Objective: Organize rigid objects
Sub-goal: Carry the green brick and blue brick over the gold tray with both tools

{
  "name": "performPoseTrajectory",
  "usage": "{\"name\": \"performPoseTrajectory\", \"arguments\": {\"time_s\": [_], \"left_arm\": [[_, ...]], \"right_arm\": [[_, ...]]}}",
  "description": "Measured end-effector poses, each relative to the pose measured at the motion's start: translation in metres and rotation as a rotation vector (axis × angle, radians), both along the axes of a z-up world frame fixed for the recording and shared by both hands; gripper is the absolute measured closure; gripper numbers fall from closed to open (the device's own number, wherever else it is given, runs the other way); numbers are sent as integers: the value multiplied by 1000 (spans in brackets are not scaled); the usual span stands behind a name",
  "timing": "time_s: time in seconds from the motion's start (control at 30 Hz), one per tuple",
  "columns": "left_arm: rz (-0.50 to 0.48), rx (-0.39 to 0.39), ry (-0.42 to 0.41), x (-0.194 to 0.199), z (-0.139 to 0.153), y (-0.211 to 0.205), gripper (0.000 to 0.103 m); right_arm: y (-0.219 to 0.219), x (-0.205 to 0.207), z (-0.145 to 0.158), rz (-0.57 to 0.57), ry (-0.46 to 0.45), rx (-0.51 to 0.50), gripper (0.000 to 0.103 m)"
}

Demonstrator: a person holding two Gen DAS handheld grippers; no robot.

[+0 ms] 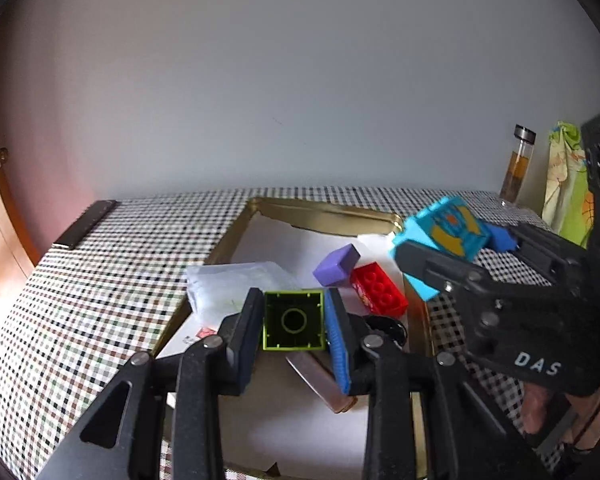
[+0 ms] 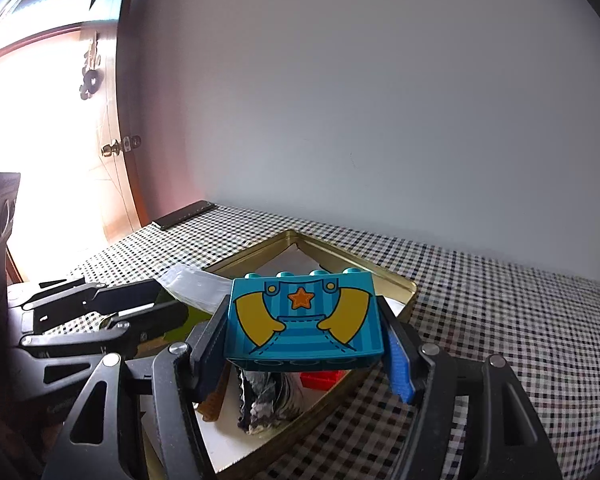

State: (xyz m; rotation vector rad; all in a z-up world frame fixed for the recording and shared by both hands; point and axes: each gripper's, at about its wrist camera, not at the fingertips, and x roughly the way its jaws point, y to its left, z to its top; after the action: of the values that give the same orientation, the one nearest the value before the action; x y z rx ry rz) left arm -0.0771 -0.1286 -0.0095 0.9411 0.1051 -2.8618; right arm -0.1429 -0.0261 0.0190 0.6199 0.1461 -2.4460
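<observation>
The left gripper point(image 1: 294, 320) was clamped on a hollow lime-green plastic brick point(image 1: 294, 320) above the gold-rimmed metal tray point(image 1: 236, 236). The right gripper point(image 2: 306, 320) was clamped on a teal printed overalls brick point(image 2: 306, 320), also over the tray. Beyond, a purple block point(image 1: 337, 265) and a red studded brick point(image 1: 380, 289) lay touching inside the tray.

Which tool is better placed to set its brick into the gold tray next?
Probably left: the left tool holds its green brick over the gold tray; the right tool holds the printed blue brick near its edge.
</observation>
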Motion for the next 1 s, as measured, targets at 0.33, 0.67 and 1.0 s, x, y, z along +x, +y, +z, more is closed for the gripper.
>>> {"name": "performPoseTrajectory", "arguments": {"time_s": [0.33, 0.67, 1.0], "left_arm": [[-19, 12, -53, -1, -10, 4, 73], [-17, 3, -75, -6, -15, 0, 73], [-26, -20, -93, -13, -20, -3, 73]], "right_arm": [[-11, -21, -4, 27, -63, 32, 35], [-23, -29, -11, 38, -88, 71, 35], [-26, -33, -16, 49, -103, 94, 35]]}}
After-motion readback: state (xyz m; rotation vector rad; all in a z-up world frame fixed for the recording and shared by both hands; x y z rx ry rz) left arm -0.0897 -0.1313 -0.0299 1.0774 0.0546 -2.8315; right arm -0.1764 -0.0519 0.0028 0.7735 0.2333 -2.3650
